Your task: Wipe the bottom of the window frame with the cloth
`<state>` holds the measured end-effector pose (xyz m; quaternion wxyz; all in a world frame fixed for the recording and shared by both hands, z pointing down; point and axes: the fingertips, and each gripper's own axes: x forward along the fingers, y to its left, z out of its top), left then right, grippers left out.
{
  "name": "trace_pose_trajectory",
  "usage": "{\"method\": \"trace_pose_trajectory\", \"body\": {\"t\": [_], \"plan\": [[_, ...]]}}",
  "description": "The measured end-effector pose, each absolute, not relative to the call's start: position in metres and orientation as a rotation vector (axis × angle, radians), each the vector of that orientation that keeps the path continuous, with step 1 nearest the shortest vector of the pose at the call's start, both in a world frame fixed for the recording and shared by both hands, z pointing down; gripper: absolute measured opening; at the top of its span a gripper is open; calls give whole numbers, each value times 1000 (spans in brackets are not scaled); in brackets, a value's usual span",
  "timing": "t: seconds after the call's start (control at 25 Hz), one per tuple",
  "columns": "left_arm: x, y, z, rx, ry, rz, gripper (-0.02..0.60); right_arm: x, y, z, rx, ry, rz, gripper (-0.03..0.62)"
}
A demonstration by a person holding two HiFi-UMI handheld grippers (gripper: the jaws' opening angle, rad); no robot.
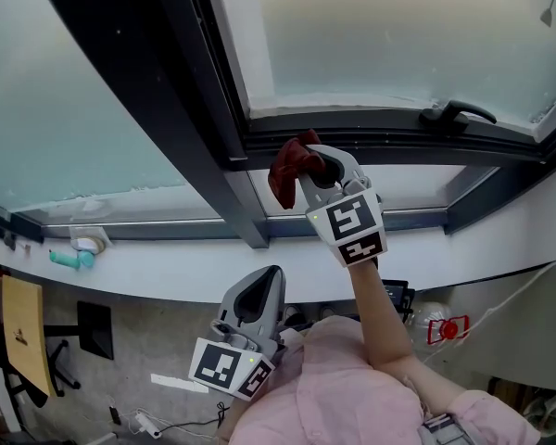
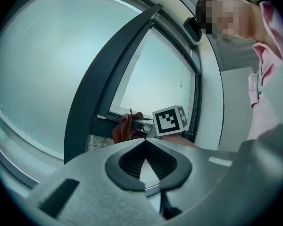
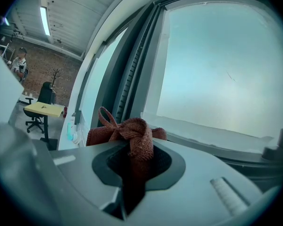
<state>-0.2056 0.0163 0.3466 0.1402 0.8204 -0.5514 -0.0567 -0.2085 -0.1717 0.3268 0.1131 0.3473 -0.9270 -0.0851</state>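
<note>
Rust-red cloth (image 1: 288, 170) is clamped in the jaws of the right hand-held gripper (image 1: 308, 170). It is bunched at the dark bottom rail of the window frame (image 1: 389, 139), just beside the slanted upright bar (image 1: 213, 109). Whether the rail is touched cannot be told. The left hand-held gripper (image 1: 262, 286) is held back from the window, jaws together with nothing between them. A window handle (image 1: 456, 112) is seen farther right on the rail.

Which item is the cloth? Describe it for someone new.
Start at the bottom rail of the dark window frame, below the frosted pane. The right gripper is held up near it, with the cloth bunched in its jaws. It's the only rust-red woven thing there.
</note>
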Motion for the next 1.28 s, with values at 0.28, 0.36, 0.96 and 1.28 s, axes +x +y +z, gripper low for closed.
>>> {"method": "trace_pose_trajectory", "body": {"t": [0.28, 0.36, 0.96, 1.28], "plan": [[-198, 11, 346, 2391, -1567, -153, -2, -196, -176, 325, 1047, -2718, -241, 56], [-196, 10, 346, 2395, -1559, -150, -3, -189, -180, 323, 1085, -2706, -249, 57], [-179, -6, 356, 2378, -1494, -121, -3, -175, -183, 323, 1144, -2640, -360, 57], [-172, -17, 361, 2378, -1483, -97, -3, -171, -180, 324, 1103, -2652, -383, 57]]}}
